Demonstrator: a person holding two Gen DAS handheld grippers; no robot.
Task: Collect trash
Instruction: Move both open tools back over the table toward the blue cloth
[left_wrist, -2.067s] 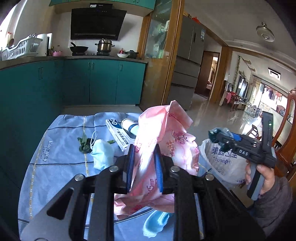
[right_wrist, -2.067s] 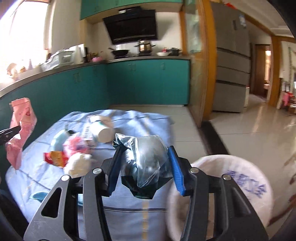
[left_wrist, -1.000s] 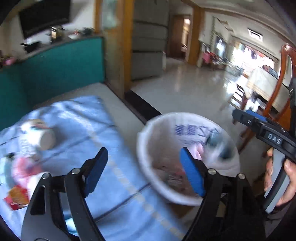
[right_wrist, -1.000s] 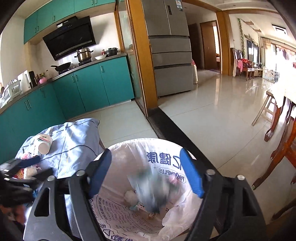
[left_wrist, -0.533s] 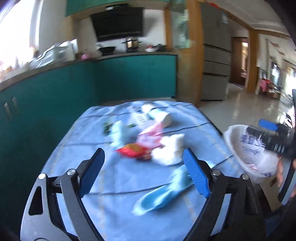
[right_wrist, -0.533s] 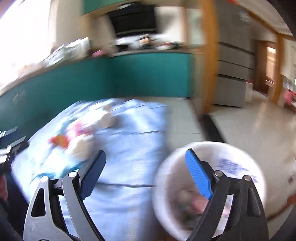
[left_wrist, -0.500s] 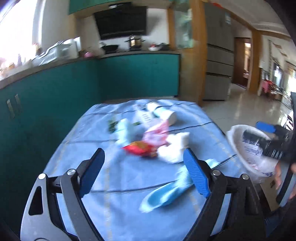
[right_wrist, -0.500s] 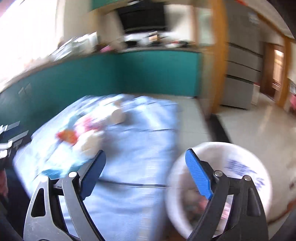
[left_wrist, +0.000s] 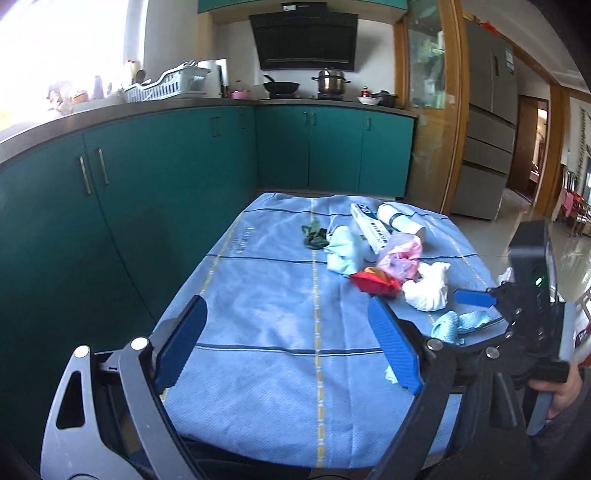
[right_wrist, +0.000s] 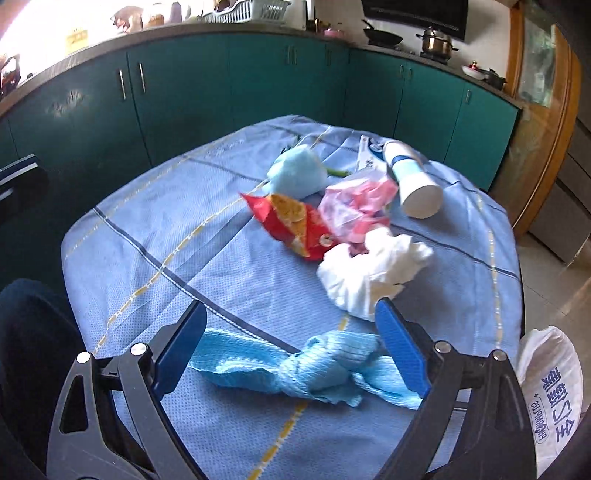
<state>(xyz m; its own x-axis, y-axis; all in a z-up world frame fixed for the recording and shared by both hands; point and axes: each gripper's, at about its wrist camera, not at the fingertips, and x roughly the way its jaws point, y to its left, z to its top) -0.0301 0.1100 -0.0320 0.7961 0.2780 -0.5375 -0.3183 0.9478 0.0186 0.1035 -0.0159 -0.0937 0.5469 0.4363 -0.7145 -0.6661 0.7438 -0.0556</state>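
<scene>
Both grippers have swung back from the trash bag (right_wrist: 550, 398); right gripper (right_wrist: 291, 347), jaws empty and opening, straddles the blue cloth (right_wrist: 295, 365); left gripper (left_wrist: 288, 343) spread, empty.

Each claw is built of black and grey struts with cut-out openings, silver screw heads at the joints and bright blue pads on the inner faces of its two fingers. In the left wrist view the right claw (left_wrist: 476, 297) carries a black box with a small green light, and the person's hand (left_wrist: 567, 391) ends in what looks like a dark grey sleeve.
</scene>
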